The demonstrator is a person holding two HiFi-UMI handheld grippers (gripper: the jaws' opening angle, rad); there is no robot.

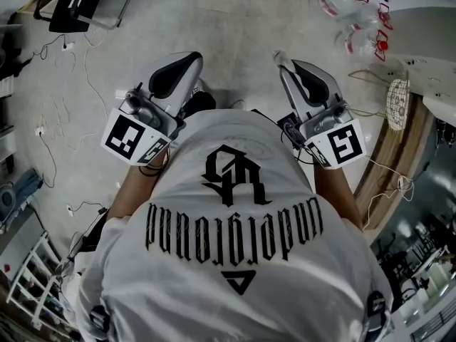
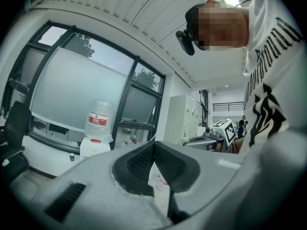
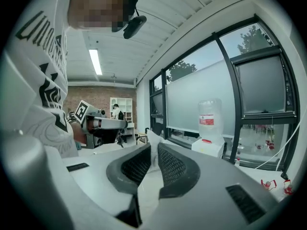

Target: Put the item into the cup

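Head view: person in white T-shirt holds both grippers out in front, over a grey floor. Left gripper and right gripper are side by side, well apart, both pointing away from the body. Marker cubes sit at the near ends. A small white item shows at the tip of the R gripper. Cables trail on the floor at left; clear plastic bits w/ red parts lie top right.

Left gripper view: pads meet at the tips – jaws closed, nothing btwn them, only a narrow wedge of floor showing lower down. Gripper is about level. Beyond it a water bottle on a dispenser stands in front of a big window.

Right gripper view: pads stand a little apart, pinched on the white item – it fills the slit btwn them and pokes up past the tips. What the item is made of can't be told. The L gripper shows off to the left. The water bottle stands at right by the window, and a ceiling light is above.
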